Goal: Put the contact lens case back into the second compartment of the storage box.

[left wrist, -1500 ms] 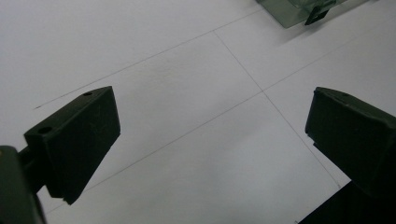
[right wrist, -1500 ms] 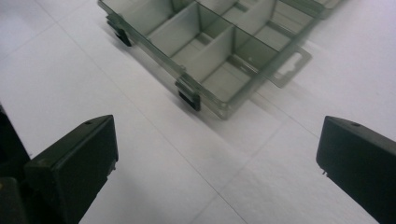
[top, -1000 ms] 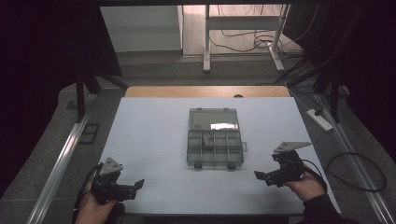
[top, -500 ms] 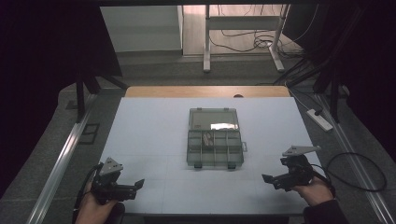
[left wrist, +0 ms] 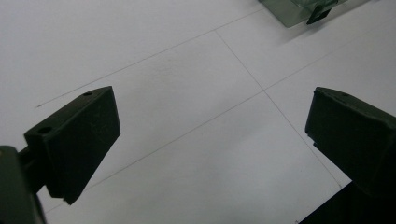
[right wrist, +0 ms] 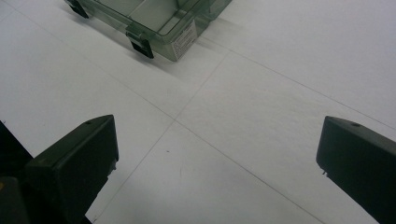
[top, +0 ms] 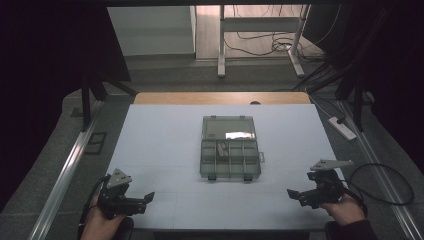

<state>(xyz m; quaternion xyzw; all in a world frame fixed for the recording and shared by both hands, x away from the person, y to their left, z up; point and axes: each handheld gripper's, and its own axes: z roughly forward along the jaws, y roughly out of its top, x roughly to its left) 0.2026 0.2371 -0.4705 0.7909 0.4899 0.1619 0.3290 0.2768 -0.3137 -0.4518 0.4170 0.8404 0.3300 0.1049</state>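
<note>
- A clear compartment box lies near the middle of the white bench, its lid swung open and lying flat on the far side.
- The box's near half is split into small compartments; one in the far row holds some small dark items, too small to make out.
- Two dark latches sit on the near wall of the box, facing the person.
- The left gripper is held in the person's left hand at the near left corner of the bench, well apart from the box, and points toward the bench's middle.
- In the left gripper view, the left gripper has its two black jaws spread wide with bare bench between them; a corner of the box and one latch sit at the top edge.
- The right gripper is held in the person's right hand at the near right corner, also well apart from the box, and points left toward the bench's middle.
- In the right gripper view, the right gripper has its jaws wide apart and nothing between them; the box lies ahead at the upper left, with a latch and a small label on its wall.
- A grey three-cornered plate tops each gripper, and a black cable loops from the right one over the bench edge.
- Thin seam lines cross the bench surface in a grid.
</note>
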